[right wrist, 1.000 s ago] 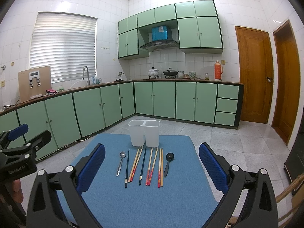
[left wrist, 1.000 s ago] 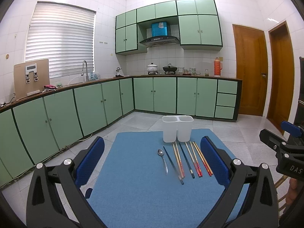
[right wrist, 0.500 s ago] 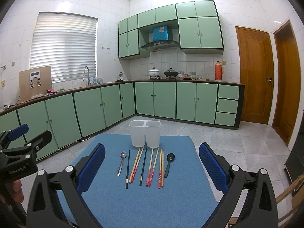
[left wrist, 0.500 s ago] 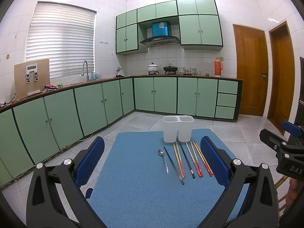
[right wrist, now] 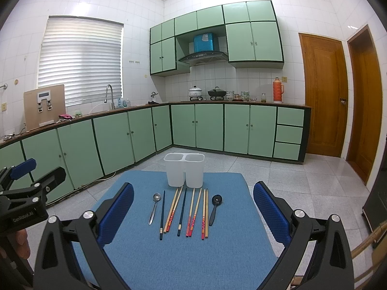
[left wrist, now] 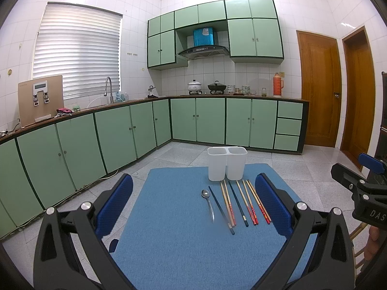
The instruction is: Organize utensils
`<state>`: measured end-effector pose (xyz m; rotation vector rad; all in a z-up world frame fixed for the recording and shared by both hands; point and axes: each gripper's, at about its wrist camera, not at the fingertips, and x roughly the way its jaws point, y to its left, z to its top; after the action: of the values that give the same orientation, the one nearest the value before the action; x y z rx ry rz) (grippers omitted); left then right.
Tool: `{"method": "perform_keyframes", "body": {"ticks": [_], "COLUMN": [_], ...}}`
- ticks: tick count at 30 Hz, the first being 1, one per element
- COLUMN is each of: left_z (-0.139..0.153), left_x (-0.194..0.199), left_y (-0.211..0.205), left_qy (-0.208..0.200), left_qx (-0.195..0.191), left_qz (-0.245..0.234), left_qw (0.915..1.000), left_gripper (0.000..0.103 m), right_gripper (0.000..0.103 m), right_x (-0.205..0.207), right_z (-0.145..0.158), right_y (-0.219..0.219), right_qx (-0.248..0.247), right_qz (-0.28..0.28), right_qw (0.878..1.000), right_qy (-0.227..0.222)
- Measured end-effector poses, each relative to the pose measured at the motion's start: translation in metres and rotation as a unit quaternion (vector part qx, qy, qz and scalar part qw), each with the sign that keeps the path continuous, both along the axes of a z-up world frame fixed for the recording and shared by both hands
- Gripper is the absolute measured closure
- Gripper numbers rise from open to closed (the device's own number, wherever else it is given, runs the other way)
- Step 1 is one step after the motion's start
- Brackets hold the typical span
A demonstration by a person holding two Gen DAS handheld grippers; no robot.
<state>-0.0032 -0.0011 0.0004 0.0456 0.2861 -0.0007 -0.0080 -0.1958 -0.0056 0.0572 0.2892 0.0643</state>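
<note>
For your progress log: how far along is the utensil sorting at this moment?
Nothing looks sorted yet. The white two-compartment holder shows nothing sticking out; the metal spoon, chopsticks and black spoon all lie on the blue mat. Left gripper and right gripper are open, holding nothing. All placing remains.
</note>
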Motion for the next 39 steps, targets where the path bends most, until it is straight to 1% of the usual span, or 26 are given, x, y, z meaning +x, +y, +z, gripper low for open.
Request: {"method": "perform_keyframes", "body": {"ticks": [31, 36, 39], "left_z": [-0.001, -0.003, -0.009], "left_x": [0.000, 0.004, 0.017], "left_y": [-0.001, 0.000, 0.013], "left_qy": [0.002, 0.010, 0.026], "left_qx": [0.001, -0.001, -0.010], "left_qz": [0.000, 0.001, 0.003], "left_qw": [1.0000, 0.9999, 0.9996], "left_gripper": [0.005, 0.005, 0.005], "right_gripper": [0.006, 0.006, 0.006], "right_x": [-0.001, 0.009, 0.018], "right_z": [-0.002, -0.005, -0.008], "right_y": [-0.001, 0.001, -0.003], "right_qx": [0.001, 0.003, 0.007], "right_qz": [0.001, 0.000, -0.002], "right_qw": [1.000, 1.000, 1.000], "right_qy": [0.003, 0.007, 0.015]}}
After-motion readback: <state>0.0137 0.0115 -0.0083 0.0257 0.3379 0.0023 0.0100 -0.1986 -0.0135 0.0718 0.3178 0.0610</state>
